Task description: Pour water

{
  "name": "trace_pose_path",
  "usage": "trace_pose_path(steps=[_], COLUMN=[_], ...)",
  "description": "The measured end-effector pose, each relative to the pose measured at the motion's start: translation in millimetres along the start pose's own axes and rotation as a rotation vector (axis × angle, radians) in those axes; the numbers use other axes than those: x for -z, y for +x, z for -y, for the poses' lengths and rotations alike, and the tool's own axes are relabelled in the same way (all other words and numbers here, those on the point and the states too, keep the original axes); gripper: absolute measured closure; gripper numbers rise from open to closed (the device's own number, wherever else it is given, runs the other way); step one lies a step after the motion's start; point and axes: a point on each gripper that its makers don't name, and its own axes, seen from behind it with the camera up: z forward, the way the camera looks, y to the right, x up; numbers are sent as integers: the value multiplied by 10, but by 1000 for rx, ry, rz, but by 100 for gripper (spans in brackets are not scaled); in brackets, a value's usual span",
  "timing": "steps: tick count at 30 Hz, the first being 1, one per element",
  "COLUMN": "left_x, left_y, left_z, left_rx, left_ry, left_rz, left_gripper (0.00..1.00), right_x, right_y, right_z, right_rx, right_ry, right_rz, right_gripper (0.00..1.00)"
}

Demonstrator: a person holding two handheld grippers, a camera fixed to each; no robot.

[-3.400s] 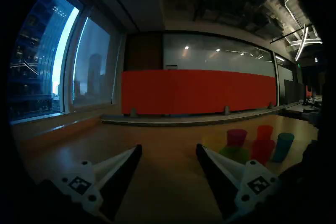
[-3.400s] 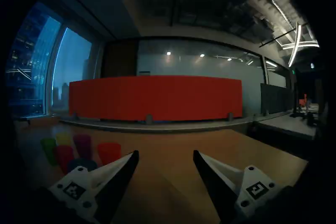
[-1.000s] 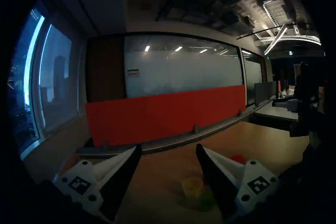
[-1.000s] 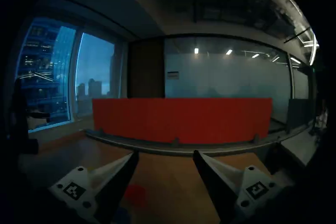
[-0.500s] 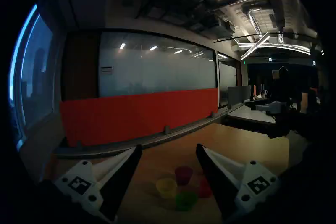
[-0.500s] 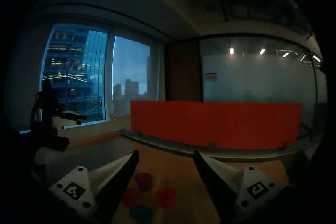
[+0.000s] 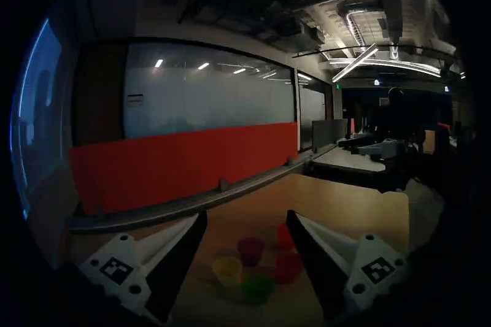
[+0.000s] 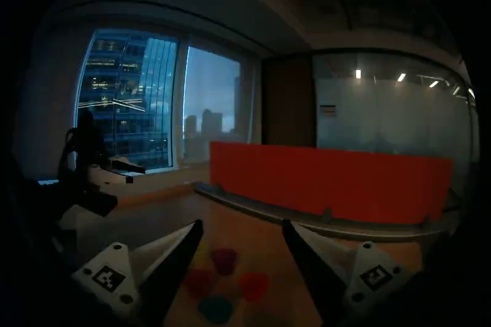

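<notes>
Several small plastic cups stand in a cluster on the wooden table point(image 7: 344, 198). In the left gripper view I see a yellow cup point(image 7: 228, 269), a magenta cup point(image 7: 250, 249), a green cup point(image 7: 258, 288) and a red cup point(image 7: 287, 265) low between the fingers. My left gripper point(image 7: 245, 215) is open above them and holds nothing. In the right gripper view a magenta cup point(image 8: 224, 259), a red cup point(image 8: 199, 279), an orange-red cup point(image 8: 254, 284) and a teal cup point(image 8: 216, 308) sit below my right gripper point(image 8: 242, 224), which is open with nothing in it. The light is too dim to show any water.
A long red partition point(image 7: 184, 164) with a rail runs along the table's far edge, also seen as the red partition point(image 8: 331, 183). Tall windows point(image 8: 129, 106) stand to the left. A dim white-and-dark device point(image 8: 101, 175) hovers at the table's left side. Desks point(image 7: 362, 158) lie beyond.
Both views have swung toward the cup cluster: the cups, once off to the sides, now sit low between each gripper's fingers. Both grippers have stayed open.
</notes>
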Motion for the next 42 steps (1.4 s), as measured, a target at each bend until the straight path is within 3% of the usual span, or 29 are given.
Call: trace_pose_path(steps=[12, 42], left_x=[-39, -84], left_y=[-140, -779], left_z=[-68, -200], left_rx=[-25, -78], left_ry=[-43, -103], left_rz=[50, 208], left_gripper=[4, 4], right_x=[-48, -48], right_y=[-95, -545], right_z=[83, 186], right_rx=[33, 107], right_ry=[42, 104], right_rz=[60, 208], right_gripper=[0, 1])
